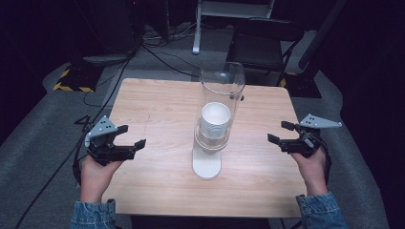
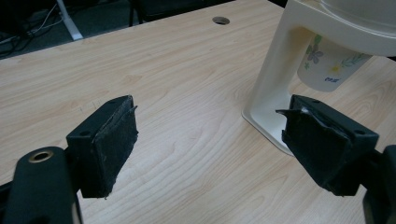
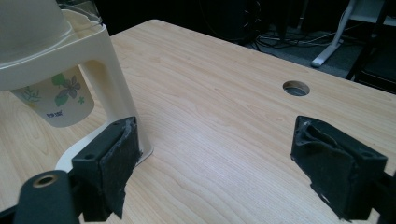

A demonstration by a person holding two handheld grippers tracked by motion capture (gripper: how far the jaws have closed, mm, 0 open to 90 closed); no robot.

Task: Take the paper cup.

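A cup dispenser (image 1: 217,119) stands mid-table: a clear tube holding stacked white paper cups (image 1: 215,119) on a cream stand (image 1: 207,164). From below, the bottom cup (image 2: 329,65) (image 3: 58,100) hangs out of the stand with a flower print on it. My left gripper (image 1: 131,137) hovers open at the table's left, jaws wide apart and bare (image 2: 210,144). At the table's right my right gripper (image 1: 281,132) is open too, nothing between its pads (image 3: 215,172). Both point inward at the dispenser from about the same distance.
The wooden table (image 1: 157,109) has a round cable hole (image 3: 296,87) near its far edge behind the dispenser. A dark chair (image 1: 265,40) and cables lie on the floor beyond the table. Bare wood lies on either side of the stand.
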